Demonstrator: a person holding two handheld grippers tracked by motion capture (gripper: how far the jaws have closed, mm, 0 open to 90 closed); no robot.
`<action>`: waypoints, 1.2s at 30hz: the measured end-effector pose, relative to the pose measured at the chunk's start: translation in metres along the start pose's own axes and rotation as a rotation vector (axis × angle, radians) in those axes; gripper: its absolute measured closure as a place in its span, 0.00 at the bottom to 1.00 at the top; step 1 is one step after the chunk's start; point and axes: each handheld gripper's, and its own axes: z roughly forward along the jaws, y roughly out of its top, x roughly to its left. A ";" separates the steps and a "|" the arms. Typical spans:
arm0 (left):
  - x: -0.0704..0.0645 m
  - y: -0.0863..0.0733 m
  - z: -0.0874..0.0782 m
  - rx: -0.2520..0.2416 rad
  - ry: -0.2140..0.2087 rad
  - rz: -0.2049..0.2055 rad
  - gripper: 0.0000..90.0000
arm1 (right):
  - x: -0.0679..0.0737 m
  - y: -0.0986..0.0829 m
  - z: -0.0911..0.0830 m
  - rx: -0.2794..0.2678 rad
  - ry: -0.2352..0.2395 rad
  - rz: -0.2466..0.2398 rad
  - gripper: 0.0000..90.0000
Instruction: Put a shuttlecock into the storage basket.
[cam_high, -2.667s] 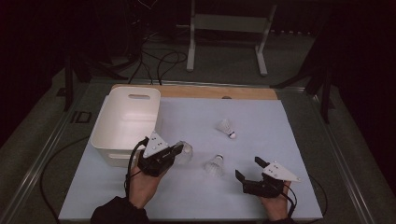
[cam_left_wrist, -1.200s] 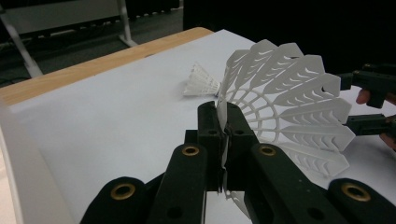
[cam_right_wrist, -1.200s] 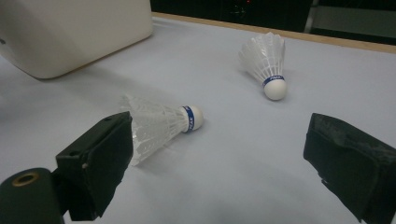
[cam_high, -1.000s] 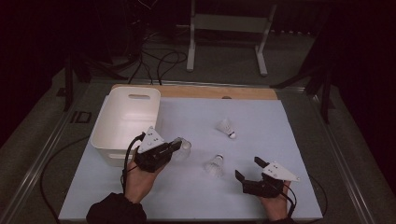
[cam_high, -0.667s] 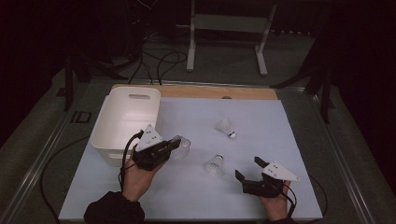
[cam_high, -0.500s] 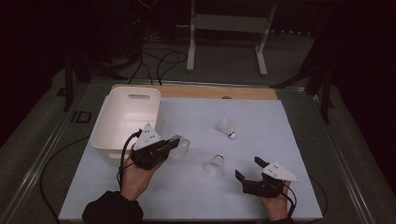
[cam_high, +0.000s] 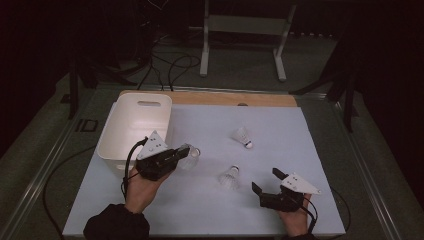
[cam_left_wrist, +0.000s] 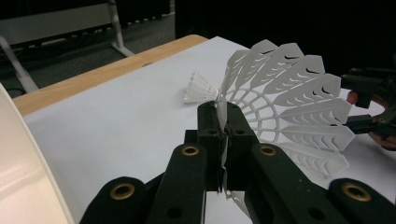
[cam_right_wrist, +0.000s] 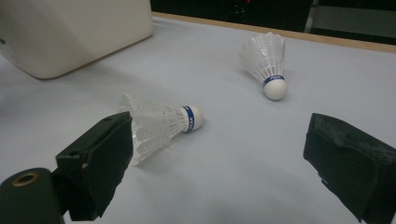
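left gripper jaws clamped on a shuttlecock by its skirt rim, held above the mat beside the white bin at the left edge, likely to drop in | right gripper jaws wide apart near the front edge, aimed at the nearer loose shuttlecock | third shuttlecock mid-mat

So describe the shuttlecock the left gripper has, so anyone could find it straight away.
Start at the white bin on the table's left. Just beside its near right corner, the left gripper is shut on a white shuttlecock. The other two lie loose on the mat.
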 end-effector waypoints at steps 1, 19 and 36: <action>0.000 0.000 0.000 -0.001 0.000 0.001 0.98 | 0.000 0.000 0.000 0.000 0.000 0.000 0.09; 0.008 0.004 -0.013 -0.023 -0.012 0.006 0.98 | 0.000 0.000 0.000 0.006 0.001 0.003 0.09; 0.016 0.012 -0.026 -0.050 -0.005 0.010 0.98 | 0.000 0.000 0.000 0.006 0.002 0.004 0.09</action>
